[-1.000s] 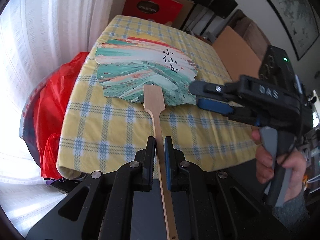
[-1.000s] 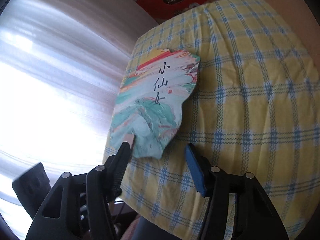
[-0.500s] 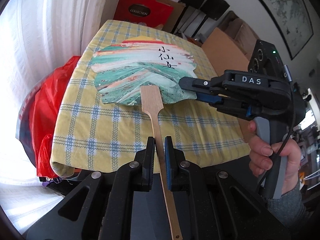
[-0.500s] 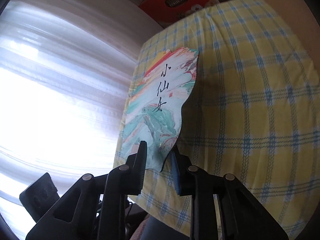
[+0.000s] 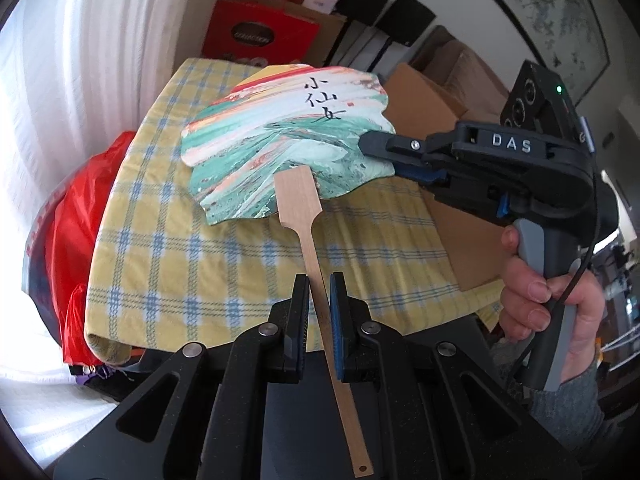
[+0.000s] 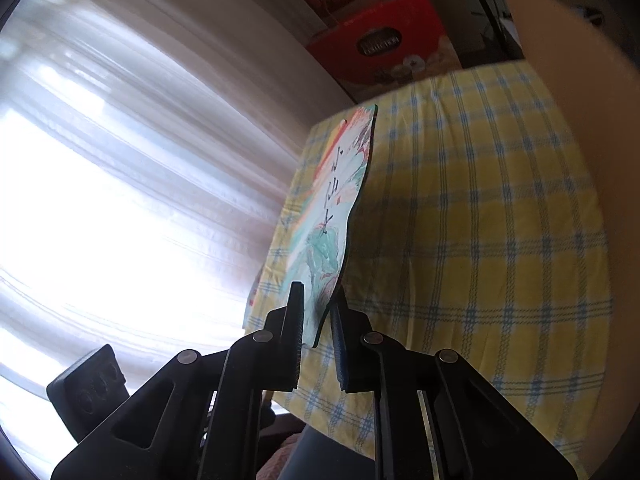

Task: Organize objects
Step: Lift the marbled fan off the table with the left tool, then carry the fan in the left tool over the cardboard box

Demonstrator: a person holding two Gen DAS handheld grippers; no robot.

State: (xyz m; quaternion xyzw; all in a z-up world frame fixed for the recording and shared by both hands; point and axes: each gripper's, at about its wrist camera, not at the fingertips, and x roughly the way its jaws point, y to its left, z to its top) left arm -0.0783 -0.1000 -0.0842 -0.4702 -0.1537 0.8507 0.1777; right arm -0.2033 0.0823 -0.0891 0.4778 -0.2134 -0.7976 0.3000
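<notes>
A paper fan [image 5: 288,148] painted in green, white and red, with black characters and a flat wooden handle [image 5: 314,256], hangs tilted above the yellow checked tablecloth [image 5: 180,264]. My left gripper [image 5: 319,280] is shut on the handle partway along its length. From the right, my right gripper [image 5: 376,148] reaches in, its jaws closing tight on the fan's rim. In the right wrist view the fan [image 6: 336,208] stands nearly edge-on, its lower rim pinched between the pads of the right gripper [image 6: 318,292].
A red plastic bag [image 5: 72,216] hangs off the table's left side by a white curtain. A red box [image 5: 260,32] and stacked cartons stand behind the table. Brown cardboard [image 5: 424,96] lies at the right. A person's hand [image 5: 548,292] holds the right gripper's grip.
The right gripper's jaws went from open around the fan's edge to shut on it. Both grippers rose, and the fan lifted off the tablecloth and tilted up.
</notes>
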